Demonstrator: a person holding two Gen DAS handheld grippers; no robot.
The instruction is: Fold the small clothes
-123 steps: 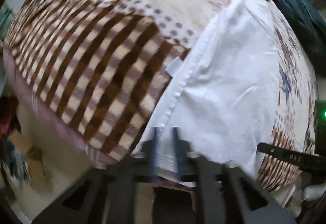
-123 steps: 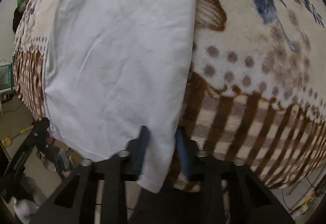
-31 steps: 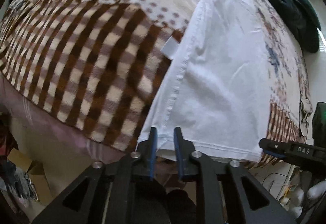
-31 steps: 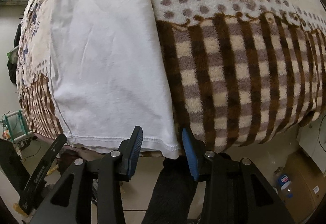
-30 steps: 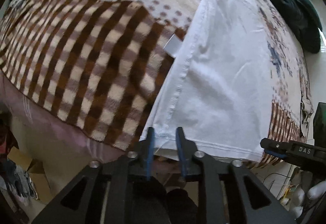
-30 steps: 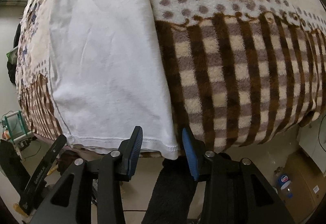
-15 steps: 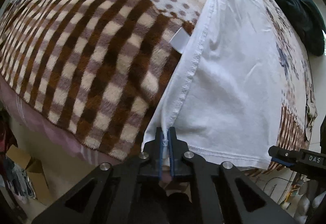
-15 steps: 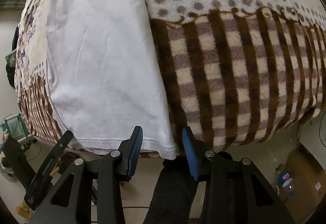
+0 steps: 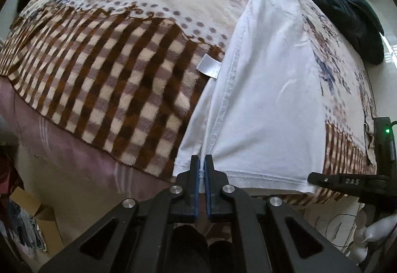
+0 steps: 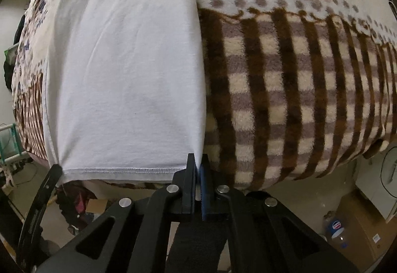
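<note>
We clamp the jaws of our left gripper (image 9: 203, 163) and right gripper (image 10: 197, 161) on opposite hem corners of the white cotton garment (image 9: 268, 89) lying on the brown checked fleece blanket (image 9: 104, 69).

**Two wrist cameras, one hem, opposite corners**

Each fisheye sits just behind its own fingers, low at the bed's near edge, facing across the blanket (image 9: 104, 79). The left wrist view looks from the white garment's (image 9: 268, 99) left corner; the cloth fills centre-right. The right wrist view looks from the opposite corner; cloth fills the left. Both share the hem, and each catches the other gripper at frame edge.
</note>
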